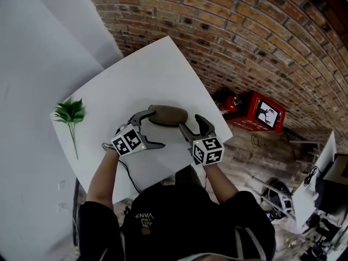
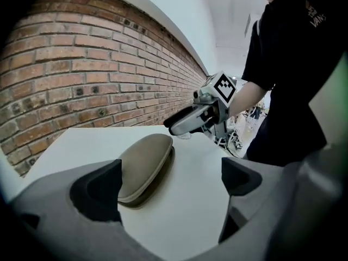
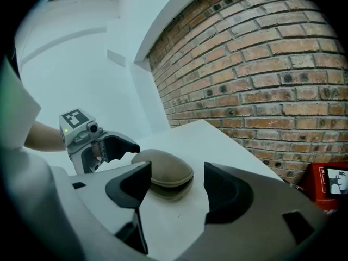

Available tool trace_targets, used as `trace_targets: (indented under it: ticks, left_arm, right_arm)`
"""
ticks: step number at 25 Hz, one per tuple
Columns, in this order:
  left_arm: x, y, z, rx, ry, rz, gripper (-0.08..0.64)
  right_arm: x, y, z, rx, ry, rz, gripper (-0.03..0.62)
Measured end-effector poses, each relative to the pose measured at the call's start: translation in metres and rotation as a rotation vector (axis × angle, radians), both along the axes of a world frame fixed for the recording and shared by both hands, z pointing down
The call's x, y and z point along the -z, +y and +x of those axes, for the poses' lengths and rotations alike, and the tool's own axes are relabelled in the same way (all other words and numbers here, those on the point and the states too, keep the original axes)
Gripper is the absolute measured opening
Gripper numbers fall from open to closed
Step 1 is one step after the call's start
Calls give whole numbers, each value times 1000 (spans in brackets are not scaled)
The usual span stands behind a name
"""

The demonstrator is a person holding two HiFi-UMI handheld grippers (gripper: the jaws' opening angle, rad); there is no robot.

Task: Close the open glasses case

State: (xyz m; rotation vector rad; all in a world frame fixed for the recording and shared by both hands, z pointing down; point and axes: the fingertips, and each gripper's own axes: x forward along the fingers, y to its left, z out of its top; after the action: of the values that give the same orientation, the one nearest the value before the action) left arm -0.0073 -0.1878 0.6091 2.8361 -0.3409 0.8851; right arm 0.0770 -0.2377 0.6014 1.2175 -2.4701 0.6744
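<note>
Two grippers flank one case, and this job looks all but done. The case (image 1: 167, 115) lies on the white table (image 1: 136, 86), toward the edge nearest the brick wall, and its lid is down on the base. From both gripper views I see only a thin seam running round it, no gaping mouth. Whether it has fully clicked shut, I can't tell from here.

The left gripper (image 1: 155, 128) sits just beside the case's left end, jaws spread wide, nothing between them but bare table. The right gripper (image 1: 190, 123) is near the other end, jaws likewise parted and empty, the case lying beyond their tips. Neither one seems to be touching the case.

My read is that the closing itself is finished. What's left is at most a firm press on the lid to confirm the latch.
</note>
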Motion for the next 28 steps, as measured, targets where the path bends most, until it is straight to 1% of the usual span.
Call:
trace_targets:
  ticks: [5,12,20,28]
  left_arm:
    - [-2,2,2,47,21,-2,571]
    - [-8,9,3,72,11,-4,571]
    - [-26,23,-4,61,-39,-40,571]
    - [-27,23,-2,43,-29,-33,571]
  right_arm:
    - [-11,-1,-3,13,32,-22,285]
    - [-22,1,-3,18,68,-43,285]
    - [-30,2,-4,23,103,-57,295]
    - [-33,2,-3,27,115,-60,302]
